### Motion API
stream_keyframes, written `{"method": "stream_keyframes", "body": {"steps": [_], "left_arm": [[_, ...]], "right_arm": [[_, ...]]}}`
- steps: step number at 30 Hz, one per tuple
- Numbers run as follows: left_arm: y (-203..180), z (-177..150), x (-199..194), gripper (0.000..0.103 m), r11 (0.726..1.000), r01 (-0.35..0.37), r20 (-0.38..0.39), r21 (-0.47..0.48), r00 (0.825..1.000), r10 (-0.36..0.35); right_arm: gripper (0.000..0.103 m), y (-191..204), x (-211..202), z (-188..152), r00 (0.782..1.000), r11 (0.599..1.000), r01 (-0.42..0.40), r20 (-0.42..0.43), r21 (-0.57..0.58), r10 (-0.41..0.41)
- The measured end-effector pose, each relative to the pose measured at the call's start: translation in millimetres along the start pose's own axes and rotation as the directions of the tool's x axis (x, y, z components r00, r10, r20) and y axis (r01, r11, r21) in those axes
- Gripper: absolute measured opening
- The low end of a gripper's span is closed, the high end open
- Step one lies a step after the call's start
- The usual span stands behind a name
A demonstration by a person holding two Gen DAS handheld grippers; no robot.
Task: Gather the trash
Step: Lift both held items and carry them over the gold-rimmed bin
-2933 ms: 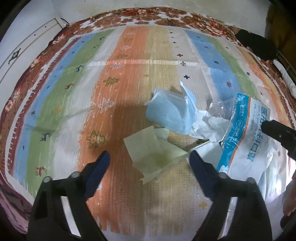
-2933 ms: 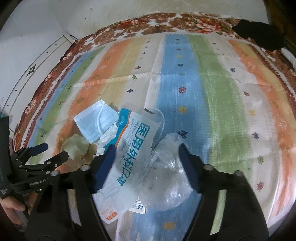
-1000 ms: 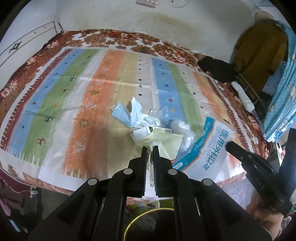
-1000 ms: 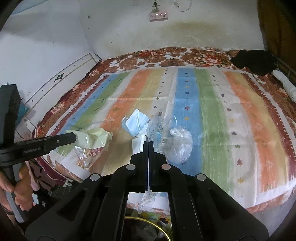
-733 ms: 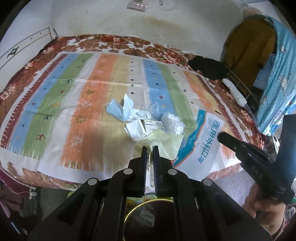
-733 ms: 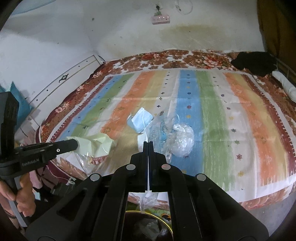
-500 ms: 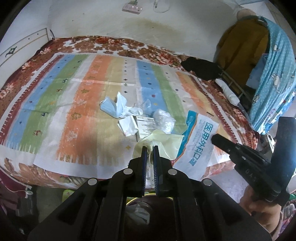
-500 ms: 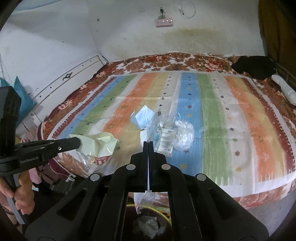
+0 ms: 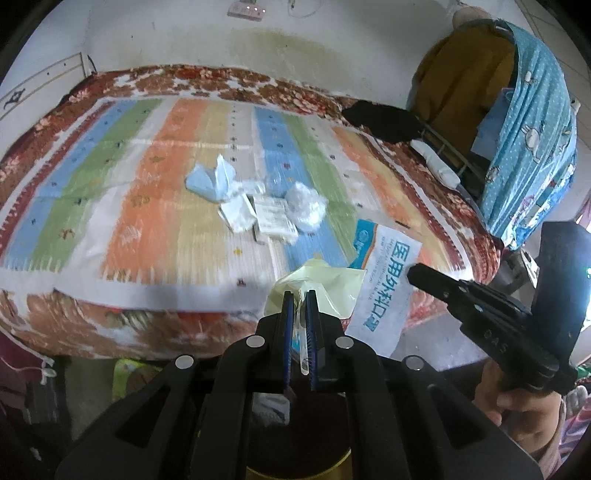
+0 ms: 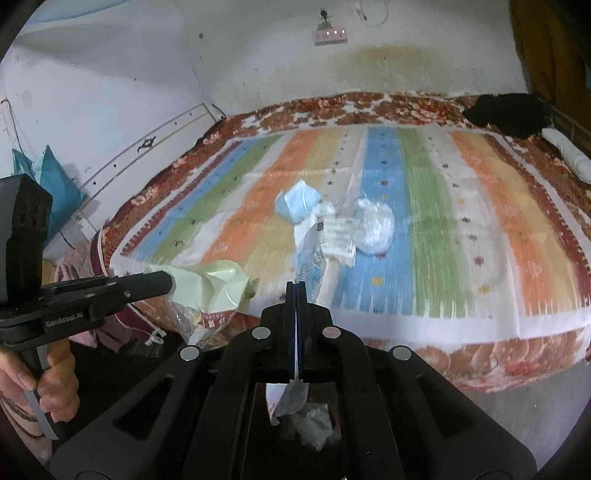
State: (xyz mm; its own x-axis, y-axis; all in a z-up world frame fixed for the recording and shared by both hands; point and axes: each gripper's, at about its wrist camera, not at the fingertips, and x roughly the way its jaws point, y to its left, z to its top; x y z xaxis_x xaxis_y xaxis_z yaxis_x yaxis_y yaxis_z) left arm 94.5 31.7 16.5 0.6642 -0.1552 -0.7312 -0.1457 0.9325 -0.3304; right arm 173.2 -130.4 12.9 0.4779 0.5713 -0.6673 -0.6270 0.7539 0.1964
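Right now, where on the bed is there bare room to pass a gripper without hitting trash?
The striped sheet is bare right of the clear plastic bag, out to the floral border. Left of the blue face mask, the stripes are bare too. It is crowded mid-bed: mask, paper packets and bag lie bunched together.

- A bed (image 10: 424, 332) filled the room, covered by a striped mat (image 10: 417, 229) over a floral blanket (image 10: 332, 107).
- The far wall (image 10: 258, 62) was white and stained — a power strip (image 10: 330, 36) hung high on it.
- At right, blue patterned cloth (image 9: 532, 122) hung.
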Motion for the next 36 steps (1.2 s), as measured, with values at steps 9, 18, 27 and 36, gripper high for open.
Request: {"method": "stream_keyframes", "body": {"steps": [9,18,27,36], "left_arm": [[-4,-39,4,0.007,1.0,0.004,-0.037,0.0,0.999,-0.004],[-4,-62,8,0.008,1.0,-0.006,-0.062,-0.016,0.998,0.005],[-8,-79,23,0.008,0.998,-0.066,-0.111,0.009,0.992,0.067],[-11,-90,38,0.008,0.991,-0.131,-0.154,0.039,0.979,0.135]], "right_arm": [[0.0,-2,6,-35,0.997,0.998,-0.019,-0.069,0.059,0.023],[0.0,3,7,-60,0.995,0.998,0.02,-0.102,0.052,-0.015],[0.0,7,24,-78,0.981,0.997,0.06,-0.185,0.042,-0.051],[0.0,12,35,-94,0.966,0.997,0.076,-0.249,0.029,-0.066]]}}
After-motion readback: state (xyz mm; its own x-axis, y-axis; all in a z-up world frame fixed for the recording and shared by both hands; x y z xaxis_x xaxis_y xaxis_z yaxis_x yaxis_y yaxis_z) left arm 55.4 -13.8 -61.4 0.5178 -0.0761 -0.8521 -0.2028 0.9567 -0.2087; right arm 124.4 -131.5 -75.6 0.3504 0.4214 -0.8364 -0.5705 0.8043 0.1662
